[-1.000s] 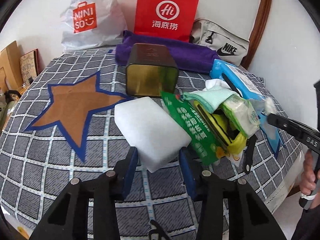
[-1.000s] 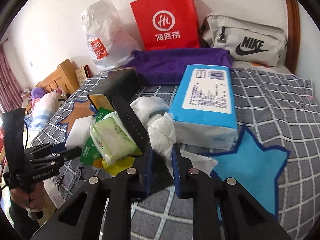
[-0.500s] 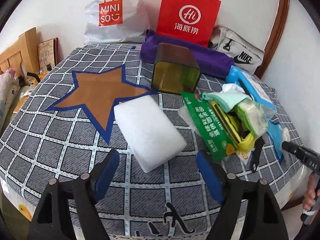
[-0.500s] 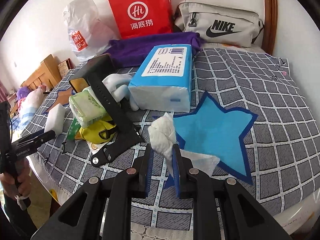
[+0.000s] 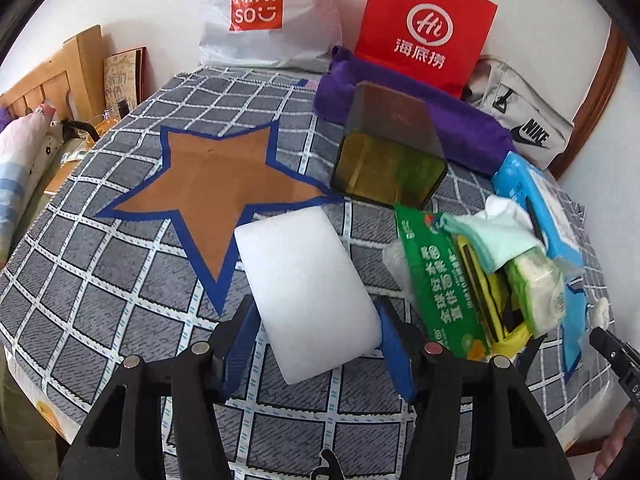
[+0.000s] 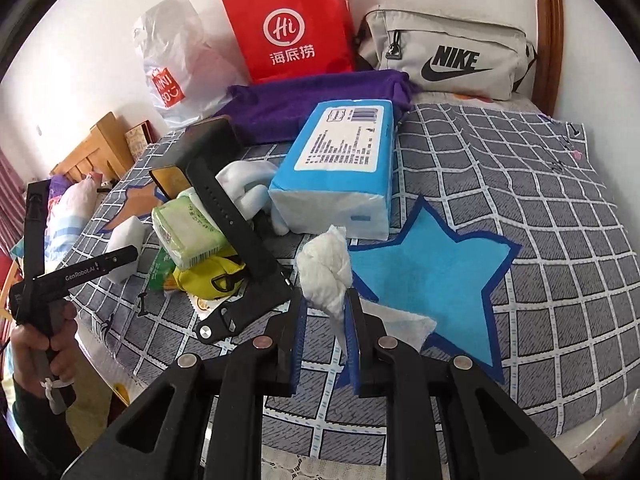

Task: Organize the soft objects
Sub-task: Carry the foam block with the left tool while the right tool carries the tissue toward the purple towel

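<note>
A crumpled white tissue (image 6: 326,276) is clamped in the right gripper (image 6: 326,344) above the blue star (image 6: 436,276) — the white sponge (image 5: 306,292), on the checked cloth (image 5: 100,280), is straddled by the left gripper (image 5: 316,344), jaws just narrowed, contact unclear.

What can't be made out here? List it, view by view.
- Left wrist view: whether the left gripper presses the white sponge; its near end covers the pads.
- Left wrist view: the blue tissue pack, partly behind the pile.
- Right wrist view: the yellow bag, its print under the black strap.
</note>
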A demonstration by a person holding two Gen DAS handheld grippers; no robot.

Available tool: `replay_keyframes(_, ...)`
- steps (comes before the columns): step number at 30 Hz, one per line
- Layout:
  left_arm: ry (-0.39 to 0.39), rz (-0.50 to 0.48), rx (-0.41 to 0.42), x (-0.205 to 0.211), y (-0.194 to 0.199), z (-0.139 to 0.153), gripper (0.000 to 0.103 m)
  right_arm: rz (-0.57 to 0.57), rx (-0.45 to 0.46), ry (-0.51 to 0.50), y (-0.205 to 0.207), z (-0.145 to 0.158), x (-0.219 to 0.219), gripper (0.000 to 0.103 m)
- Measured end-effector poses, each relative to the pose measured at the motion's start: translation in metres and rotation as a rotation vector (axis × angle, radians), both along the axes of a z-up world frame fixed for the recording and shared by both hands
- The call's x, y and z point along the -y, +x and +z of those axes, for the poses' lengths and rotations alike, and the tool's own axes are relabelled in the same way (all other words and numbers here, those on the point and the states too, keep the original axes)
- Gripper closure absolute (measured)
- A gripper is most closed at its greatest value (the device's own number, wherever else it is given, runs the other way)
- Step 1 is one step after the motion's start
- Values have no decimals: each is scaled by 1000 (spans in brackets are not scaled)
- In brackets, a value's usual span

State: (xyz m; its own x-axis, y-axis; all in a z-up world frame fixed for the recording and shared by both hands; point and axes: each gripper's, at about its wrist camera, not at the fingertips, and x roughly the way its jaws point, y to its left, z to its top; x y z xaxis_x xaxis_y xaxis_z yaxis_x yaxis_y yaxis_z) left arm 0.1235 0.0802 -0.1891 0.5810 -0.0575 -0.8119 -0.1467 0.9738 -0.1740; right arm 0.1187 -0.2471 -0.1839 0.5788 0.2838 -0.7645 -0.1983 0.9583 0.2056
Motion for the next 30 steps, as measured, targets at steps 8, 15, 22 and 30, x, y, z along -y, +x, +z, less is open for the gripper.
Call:
replay_keyframes(8,-12,21,51,-8,9,41,47,20,32,32,15,27,3,85)
replay_keyframes(15,-12,11,63,-5,41,64,47,14,54,38,52,54,2,85)
replay_keyframes(22,31,-7,73,4,82,85,47,10,70,36,94,73,-3,85)
replay_keyframes(30,58,-37,70,10,132,95,47,16,90,69,151,89,-10,85)
